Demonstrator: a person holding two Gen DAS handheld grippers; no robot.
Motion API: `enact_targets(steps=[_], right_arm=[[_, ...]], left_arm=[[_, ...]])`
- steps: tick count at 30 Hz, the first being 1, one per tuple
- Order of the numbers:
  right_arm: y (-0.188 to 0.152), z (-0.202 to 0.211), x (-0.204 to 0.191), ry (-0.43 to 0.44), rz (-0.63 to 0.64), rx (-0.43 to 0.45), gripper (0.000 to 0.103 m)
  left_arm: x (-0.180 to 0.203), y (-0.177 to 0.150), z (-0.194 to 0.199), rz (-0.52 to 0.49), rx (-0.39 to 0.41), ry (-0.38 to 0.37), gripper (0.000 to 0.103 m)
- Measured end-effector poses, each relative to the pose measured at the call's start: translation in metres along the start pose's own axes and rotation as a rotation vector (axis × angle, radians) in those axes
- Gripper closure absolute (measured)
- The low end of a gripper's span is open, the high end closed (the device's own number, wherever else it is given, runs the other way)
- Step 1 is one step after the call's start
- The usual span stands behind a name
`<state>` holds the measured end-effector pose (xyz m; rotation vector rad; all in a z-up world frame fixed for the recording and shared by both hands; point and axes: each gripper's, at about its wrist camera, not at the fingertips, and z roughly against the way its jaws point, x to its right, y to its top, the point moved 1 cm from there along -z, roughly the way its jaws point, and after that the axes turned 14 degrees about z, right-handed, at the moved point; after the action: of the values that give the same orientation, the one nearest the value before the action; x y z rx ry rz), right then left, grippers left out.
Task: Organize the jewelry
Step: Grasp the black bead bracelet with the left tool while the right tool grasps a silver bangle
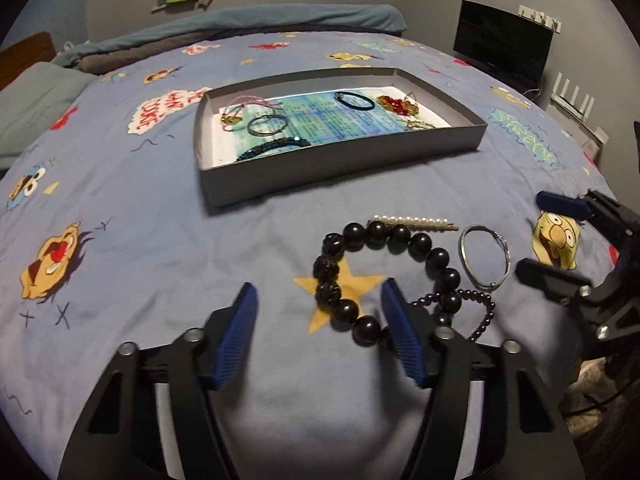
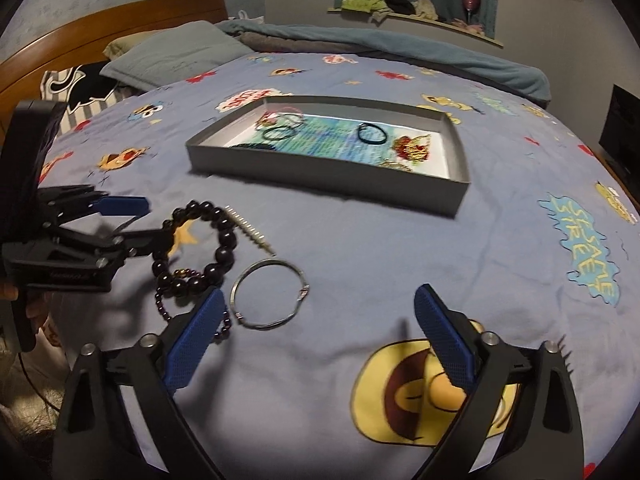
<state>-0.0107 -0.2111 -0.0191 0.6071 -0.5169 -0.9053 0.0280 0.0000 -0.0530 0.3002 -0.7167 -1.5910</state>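
A grey shallow box (image 1: 280,184) (image 2: 320,172) sits on the bed and holds several bracelets and hair ties. In front of it lie a big black bead bracelet (image 1: 400,236) (image 2: 224,236), a pearl hair clip (image 1: 416,222) (image 2: 250,230), a silver bangle (image 1: 485,256) (image 2: 269,296) and a small purple bead bracelet (image 1: 480,312) (image 2: 164,304). My left gripper (image 1: 318,300) (image 2: 154,222) is open, its jaws either side of the black bracelet's near left part. My right gripper (image 2: 320,312) (image 1: 538,236) is open and empty, just right of the bangle.
The blue cartoon bedsheet (image 1: 120,240) (image 2: 480,240) covers the bed. Pillows (image 2: 172,56) and a folded blanket (image 1: 280,20) lie at the far side. A black monitor (image 1: 500,44) stands beyond the right edge, and a wooden headboard (image 2: 100,28) stands at the left.
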Motion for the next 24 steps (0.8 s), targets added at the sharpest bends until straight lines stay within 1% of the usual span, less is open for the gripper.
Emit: enact_targets(steps=[5, 7, 11, 16, 18, 21, 23, 24], right_arm=[[0.002, -0.008, -0.007, 0.026, -0.006, -0.005, 0.025], [0.002, -0.011, -0.011, 0.035, 0.002, -0.014, 0.031], [0.002, -0.018, -0.016, 0.034, 0.012, -0.025, 0.033], [0.001, -0.026, -0.019, 0.015, 0.026, -0.038, 0.040], [0.001, -0.028, -0.020, 0.012, 0.030, -0.042, 0.041], [0.001, -0.030, -0.019, 0.012, 0.019, -0.039, 0.042], [0.001, -0.029, -0.019, 0.006, 0.022, -0.035, 0.047], [0.001, -0.029, -0.017, -0.001, 0.019, -0.030, 0.052]], left_arm=[[0.007, 0.002, -0.002, -0.017, -0.008, -0.009, 0.049], [0.008, 0.003, -0.005, -0.022, -0.013, -0.004, 0.051], [0.008, 0.003, -0.009, -0.022, -0.027, 0.003, 0.055], [0.006, 0.002, -0.014, -0.025, -0.036, 0.009, 0.064], [0.004, 0.002, -0.018, -0.027, -0.040, 0.018, 0.067], [-0.001, 0.003, -0.024, -0.004, -0.043, 0.004, 0.070], [-0.003, 0.003, -0.025, 0.006, -0.040, -0.001, 0.072], [-0.003, 0.002, -0.025, 0.000, -0.036, 0.004, 0.075]])
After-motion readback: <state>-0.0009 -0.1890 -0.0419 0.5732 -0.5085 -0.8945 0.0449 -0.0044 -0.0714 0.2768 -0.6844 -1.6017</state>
